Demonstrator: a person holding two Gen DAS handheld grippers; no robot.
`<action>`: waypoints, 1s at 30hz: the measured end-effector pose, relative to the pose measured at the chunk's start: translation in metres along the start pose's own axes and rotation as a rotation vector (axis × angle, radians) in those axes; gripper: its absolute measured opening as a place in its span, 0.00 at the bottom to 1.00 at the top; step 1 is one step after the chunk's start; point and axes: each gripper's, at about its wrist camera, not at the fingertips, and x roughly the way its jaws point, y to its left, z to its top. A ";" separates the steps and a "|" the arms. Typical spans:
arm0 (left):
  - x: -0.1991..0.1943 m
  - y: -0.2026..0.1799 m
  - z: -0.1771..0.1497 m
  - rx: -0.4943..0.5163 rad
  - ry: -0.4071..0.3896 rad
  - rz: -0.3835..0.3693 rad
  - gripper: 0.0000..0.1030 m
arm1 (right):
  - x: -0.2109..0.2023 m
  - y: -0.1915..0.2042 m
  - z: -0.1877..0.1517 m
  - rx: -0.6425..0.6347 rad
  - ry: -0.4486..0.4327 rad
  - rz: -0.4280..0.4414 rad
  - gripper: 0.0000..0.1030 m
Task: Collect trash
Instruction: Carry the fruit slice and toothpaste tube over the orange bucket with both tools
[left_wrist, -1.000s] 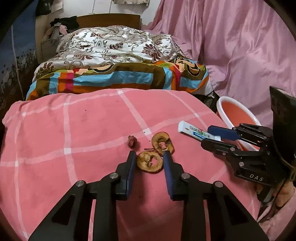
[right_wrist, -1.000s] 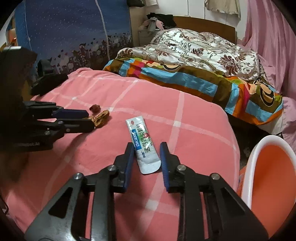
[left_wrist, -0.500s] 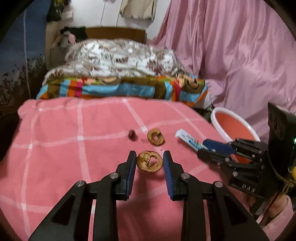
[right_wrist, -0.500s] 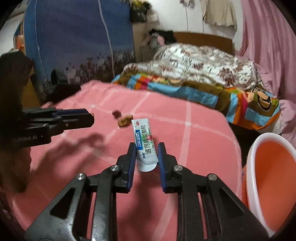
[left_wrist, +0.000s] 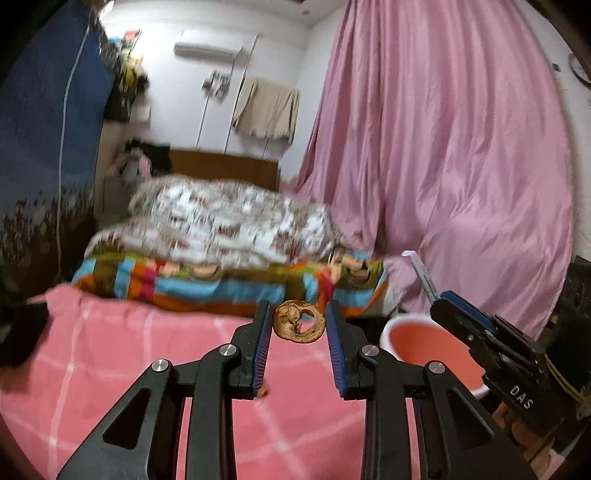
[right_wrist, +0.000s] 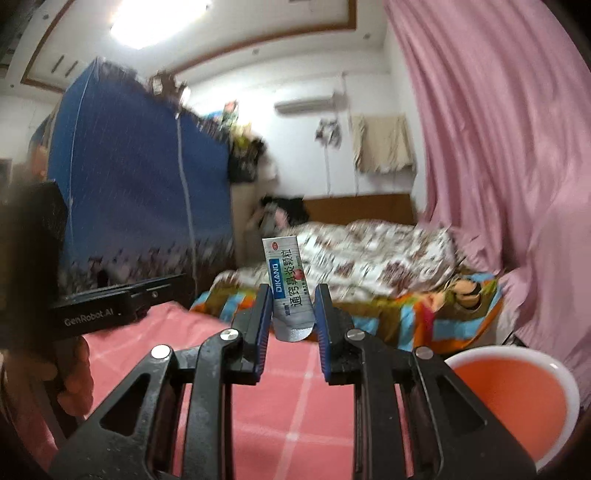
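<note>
My left gripper (left_wrist: 297, 312) is shut on a brown dried fruit ring (left_wrist: 300, 326), held in the air above the pink checked blanket (left_wrist: 110, 354). My right gripper (right_wrist: 291, 295) is shut on the lower end of a white medicine sachet (right_wrist: 285, 269), which stands upright between the pads. In the left wrist view the right gripper (left_wrist: 441, 297) shows at the right with the sachet (left_wrist: 421, 269) sticking up from it, over the orange basin (left_wrist: 424, 345). The left gripper (right_wrist: 173, 282) appears at the left of the right wrist view. A small brown scrap (left_wrist: 263, 392) peeks from under the left finger.
The white-rimmed orange basin (right_wrist: 517, 398) stands beyond the blanket's right edge. Behind are a bed with a floral quilt (left_wrist: 229, 225) and striped cover, a pink curtain (left_wrist: 461, 166) on the right, and a blue fabric wardrobe (right_wrist: 140, 184) on the left.
Both grippers rose off the blanket and tilted up to about level, lifting the fruit ring and the sachet. The right jaws closed on the sachet. The other scraps dropped from view.
</note>
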 end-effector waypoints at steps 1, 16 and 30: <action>-0.001 -0.005 0.003 0.008 -0.021 -0.004 0.24 | -0.005 -0.004 0.003 0.003 -0.022 -0.017 0.30; 0.030 -0.095 0.023 0.117 -0.144 -0.171 0.24 | -0.071 -0.074 0.016 0.049 -0.161 -0.339 0.30; 0.094 -0.167 -0.006 0.167 0.038 -0.283 0.24 | -0.077 -0.147 -0.009 0.192 0.038 -0.485 0.30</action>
